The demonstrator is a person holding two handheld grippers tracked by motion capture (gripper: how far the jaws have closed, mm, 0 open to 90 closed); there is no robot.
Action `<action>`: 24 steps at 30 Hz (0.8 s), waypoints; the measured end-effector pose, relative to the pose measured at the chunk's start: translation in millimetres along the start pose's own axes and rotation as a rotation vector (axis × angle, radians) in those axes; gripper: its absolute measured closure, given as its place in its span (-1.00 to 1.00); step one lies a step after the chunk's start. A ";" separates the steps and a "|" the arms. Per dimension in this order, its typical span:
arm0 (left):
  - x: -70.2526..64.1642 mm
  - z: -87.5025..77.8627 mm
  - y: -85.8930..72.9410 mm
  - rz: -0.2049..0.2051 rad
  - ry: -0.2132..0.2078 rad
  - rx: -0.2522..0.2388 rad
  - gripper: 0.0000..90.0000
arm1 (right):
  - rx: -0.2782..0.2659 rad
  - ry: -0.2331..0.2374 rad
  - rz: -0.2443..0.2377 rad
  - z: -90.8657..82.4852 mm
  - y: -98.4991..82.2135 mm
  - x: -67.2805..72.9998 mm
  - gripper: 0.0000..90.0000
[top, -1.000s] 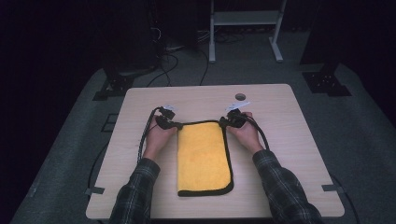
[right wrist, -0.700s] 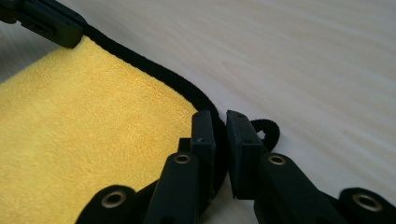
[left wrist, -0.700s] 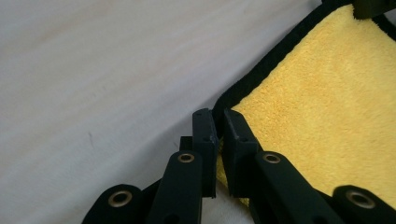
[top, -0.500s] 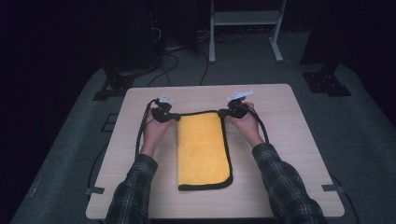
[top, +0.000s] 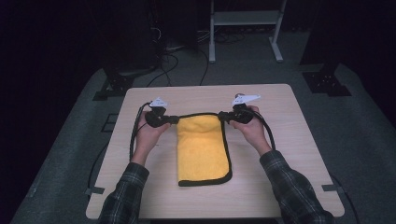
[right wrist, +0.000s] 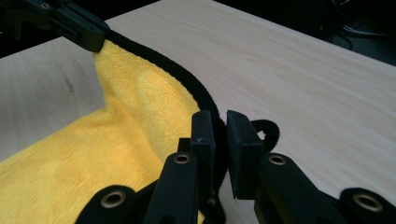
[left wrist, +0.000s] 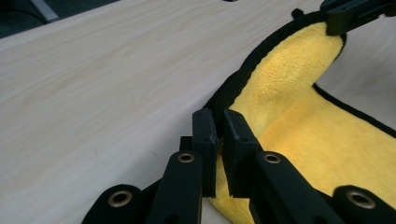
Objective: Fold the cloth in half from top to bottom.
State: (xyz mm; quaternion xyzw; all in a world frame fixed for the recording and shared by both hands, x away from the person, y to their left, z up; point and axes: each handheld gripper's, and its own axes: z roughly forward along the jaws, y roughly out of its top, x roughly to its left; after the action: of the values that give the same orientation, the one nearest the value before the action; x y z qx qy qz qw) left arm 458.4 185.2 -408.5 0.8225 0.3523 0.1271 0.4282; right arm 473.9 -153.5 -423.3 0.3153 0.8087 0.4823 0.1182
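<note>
A yellow cloth [top: 204, 149] with a black hem lies folded lengthwise on the wooden table [top: 280, 112]. Its far edge is lifted off the wood and sags between two held corners. My left gripper [top: 173, 120] is shut on the far left corner, and in the left gripper view the hem of the cloth [left wrist: 299, 116] is pinched between its jaws [left wrist: 219, 135]. My right gripper [top: 223, 116] is shut on the far right corner; the right gripper view has the cloth [right wrist: 130, 135] clamped at the hem, a small black loop [right wrist: 266, 130] beside the jaws [right wrist: 219, 135].
A white metal stand [top: 243, 23] and dark equipment with cables [top: 173, 51] sit on the grey floor beyond the table. Tape tabs [top: 95, 190] mark the table's front corners. Bare wood lies on both sides of the cloth and behind it.
Both grippers have risen and moved away from me, lifting the cloth's far edge off the table. The near part of the cloth has stayed flat.
</note>
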 end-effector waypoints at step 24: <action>-59.6 -35.0 -51.3 0.021 -0.110 0.016 0.88 | 0.039 0.115 -0.018 -38.1 -53.9 42.9 0.80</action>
State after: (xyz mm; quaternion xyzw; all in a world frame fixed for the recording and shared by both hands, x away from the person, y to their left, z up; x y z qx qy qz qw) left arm 373.5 185.4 -422.7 0.8352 0.3207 0.0835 0.4389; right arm 400.5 -171.7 -445.2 0.2819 0.8261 0.4829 0.0697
